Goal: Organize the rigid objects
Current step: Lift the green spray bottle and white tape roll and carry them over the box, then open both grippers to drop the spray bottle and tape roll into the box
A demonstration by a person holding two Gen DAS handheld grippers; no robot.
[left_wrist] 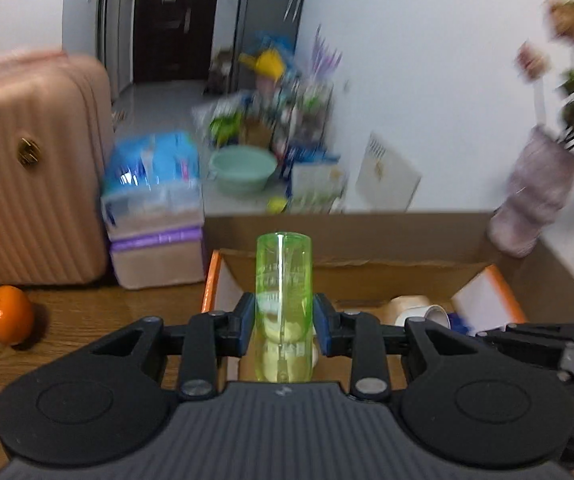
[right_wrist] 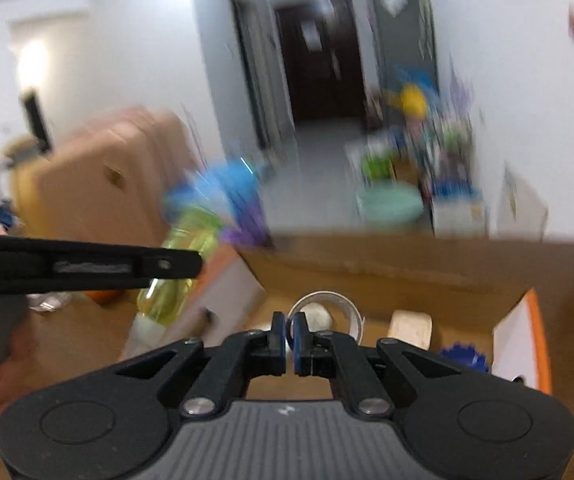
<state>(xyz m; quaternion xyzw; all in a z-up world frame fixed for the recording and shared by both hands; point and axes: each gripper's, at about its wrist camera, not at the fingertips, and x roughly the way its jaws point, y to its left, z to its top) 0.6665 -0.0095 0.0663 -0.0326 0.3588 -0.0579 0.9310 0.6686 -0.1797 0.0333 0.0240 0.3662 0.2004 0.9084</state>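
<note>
Fig.: two hand-held grippers over an open cardboard box (left_wrist: 367,236), wrist views. L gripper (left_wrist: 285,322) is clamped on a green translucent bottle (left_wrist: 284,280), pads (left_wrist: 247,320) pressing its sides approx. mid-body; bottle stands upright between the jaws, above the box's near-left edge and not yet inside. In the R-wrist view the same bottle (right_wrist: 183,264) appears at left, tilted, partly hidden by the L gripper's black finger. R gripper (right_wrist: 289,340) has its jaws nearly together w/ only a thin slit between the blue pads (right_wrist: 298,340); it holds nothing and hangs over the box interior, just in front of a tape roll (right_wrist: 327,312). Box also holds a beige roll (left_wrist: 409,306) and a blue item, too blurred to name. An orange (left_wrist: 8,314) sits on the wooden table (left_wrist: 87,312) left of the box. Handling (judged): bottle looks like thin rigid plastic, light, prob. empty; smooth curved wall is slippery, so a mid-body hold across the diameter w/ moderate squeeze suits it; too much force could dent the wall.
</note>
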